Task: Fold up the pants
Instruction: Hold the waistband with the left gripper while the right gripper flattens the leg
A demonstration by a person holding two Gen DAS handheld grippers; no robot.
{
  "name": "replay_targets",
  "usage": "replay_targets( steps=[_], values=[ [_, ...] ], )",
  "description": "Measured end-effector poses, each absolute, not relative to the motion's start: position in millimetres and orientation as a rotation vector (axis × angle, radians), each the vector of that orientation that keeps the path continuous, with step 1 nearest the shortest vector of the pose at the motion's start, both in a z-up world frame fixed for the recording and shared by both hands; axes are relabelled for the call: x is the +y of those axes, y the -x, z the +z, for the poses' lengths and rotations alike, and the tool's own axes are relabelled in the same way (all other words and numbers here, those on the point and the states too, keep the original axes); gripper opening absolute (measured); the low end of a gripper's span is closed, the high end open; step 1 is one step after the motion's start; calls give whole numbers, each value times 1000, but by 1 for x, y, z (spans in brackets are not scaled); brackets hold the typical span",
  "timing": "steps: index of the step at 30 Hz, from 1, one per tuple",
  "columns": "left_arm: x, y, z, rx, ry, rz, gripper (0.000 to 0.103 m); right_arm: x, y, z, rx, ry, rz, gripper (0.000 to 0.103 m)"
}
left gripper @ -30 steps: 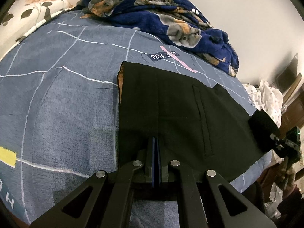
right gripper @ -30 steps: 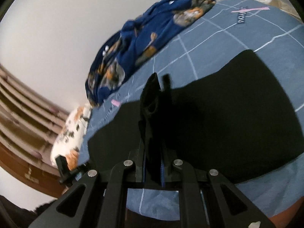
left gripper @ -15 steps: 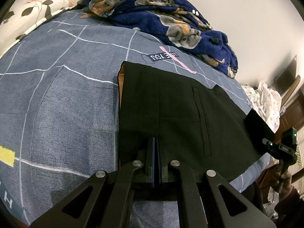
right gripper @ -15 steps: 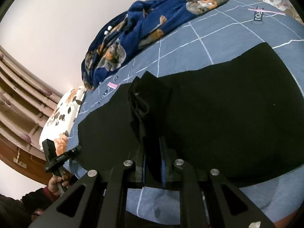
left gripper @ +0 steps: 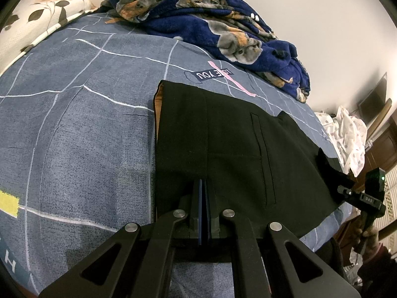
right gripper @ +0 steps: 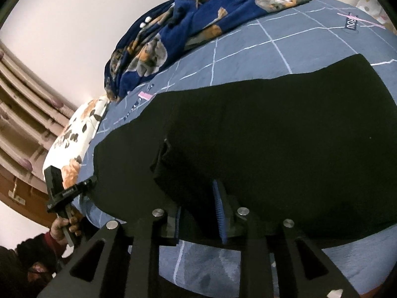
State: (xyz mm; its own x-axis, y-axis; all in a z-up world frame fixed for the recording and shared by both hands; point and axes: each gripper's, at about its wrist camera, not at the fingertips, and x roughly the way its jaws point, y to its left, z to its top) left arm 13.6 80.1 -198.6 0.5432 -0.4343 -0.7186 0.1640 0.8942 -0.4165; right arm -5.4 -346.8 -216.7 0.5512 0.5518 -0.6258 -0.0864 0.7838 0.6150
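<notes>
Black pants (left gripper: 223, 144) lie flat on the blue-grey bedsheet (left gripper: 74, 124), waistband to the left with an orange lining at its edge. My left gripper (left gripper: 204, 186) is shut, its fingertips over the near hem of the pants; I cannot tell whether cloth is pinched. In the right wrist view the pants (right gripper: 273, 136) spread wide, with a folded leg end lying on top. My right gripper (right gripper: 198, 193) is open, its jaws apart around that folded cloth. The right gripper also shows in the left wrist view (left gripper: 367, 193) at the pants' far right end.
A navy dog-print blanket (left gripper: 211, 24) is heaped at the back of the bed. A floral pillow (left gripper: 37, 19) lies at the far left. White spotted cloth (left gripper: 347, 134) and wooden furniture stand at the right. The bed edge runs just below both grippers.
My right gripper lowered the lifted black cloth onto the pants and opened its jaws. The left gripper stayed shut in place.
</notes>
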Motion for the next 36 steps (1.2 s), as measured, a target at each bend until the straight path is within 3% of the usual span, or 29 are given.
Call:
replay_targets(
  steps=[4, 11, 20, 23, 30, 36],
  values=[
    [80, -14, -199, 934, 316, -361, 6, -341, 7, -217, 925, -546, 411, 30],
    [81, -13, -198, 934, 316, -361, 6, -336, 9, -218, 938, -583, 500, 60],
    [81, -14, -198, 934, 318, -362, 6, -394, 15, -209, 803, -906, 539, 60],
    [81, -14, -198, 933, 323, -363, 6, -395, 20, -217, 825, -1031, 586, 54],
    [81, -14, -198, 932, 327, -364, 6, -370, 26, -257, 929, -1343, 575, 54],
    [78, -14, -196, 930, 338, -369, 6, -369, 28, -272, 958, -1431, 495, 49]
  ],
)
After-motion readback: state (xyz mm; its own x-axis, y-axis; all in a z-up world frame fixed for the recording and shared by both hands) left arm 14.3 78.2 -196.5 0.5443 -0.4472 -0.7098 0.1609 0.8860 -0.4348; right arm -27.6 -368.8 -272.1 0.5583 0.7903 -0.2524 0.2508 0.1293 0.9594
